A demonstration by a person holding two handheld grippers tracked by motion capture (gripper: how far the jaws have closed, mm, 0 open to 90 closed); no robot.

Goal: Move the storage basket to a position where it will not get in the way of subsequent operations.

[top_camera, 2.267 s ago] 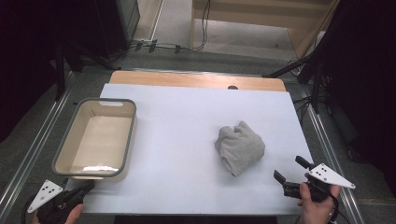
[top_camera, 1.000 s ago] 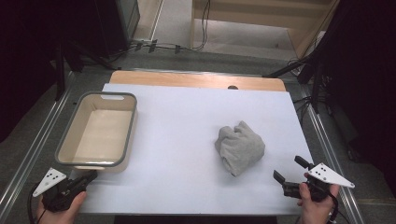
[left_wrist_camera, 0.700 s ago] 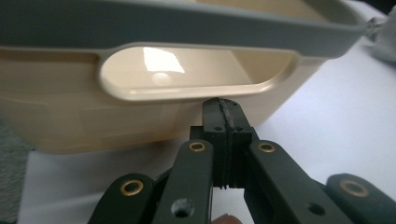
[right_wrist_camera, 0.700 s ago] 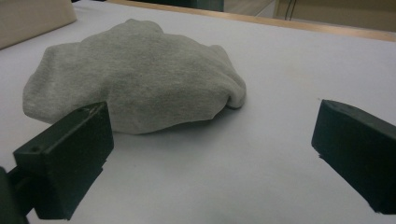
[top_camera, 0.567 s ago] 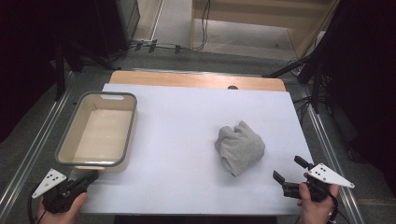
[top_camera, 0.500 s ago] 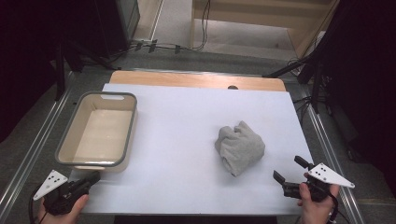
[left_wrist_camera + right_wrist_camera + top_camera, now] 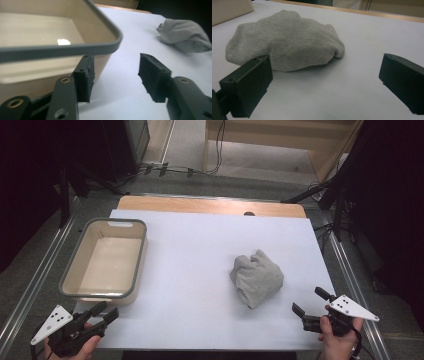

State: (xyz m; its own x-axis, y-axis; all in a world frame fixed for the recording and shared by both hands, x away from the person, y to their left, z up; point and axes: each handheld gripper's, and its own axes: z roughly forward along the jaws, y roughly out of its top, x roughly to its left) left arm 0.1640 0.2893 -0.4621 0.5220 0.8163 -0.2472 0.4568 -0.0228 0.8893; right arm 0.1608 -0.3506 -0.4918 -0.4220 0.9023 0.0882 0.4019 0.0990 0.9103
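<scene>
The left tongs (image 7: pixel 102 312) sit at about 7 o'clock in the high view, held in the person's left hand (image 7: pixel 75 345), which comes in from the bottom edge. Their jaws point toward 2 o'clock and have just been opening; they now stand partly apart with nothing between them. In the left gripper view the two dark pads (image 7: pixel 85 75) face each other across a clear gap. The right tongs (image 7: pixel 310 307) sit at about 5 o'clock, gripped by the right hand (image 7: pixel 336 340). Their jaws point toward 10 o'clock and stand wide apart, gripping nothing.
</scene>
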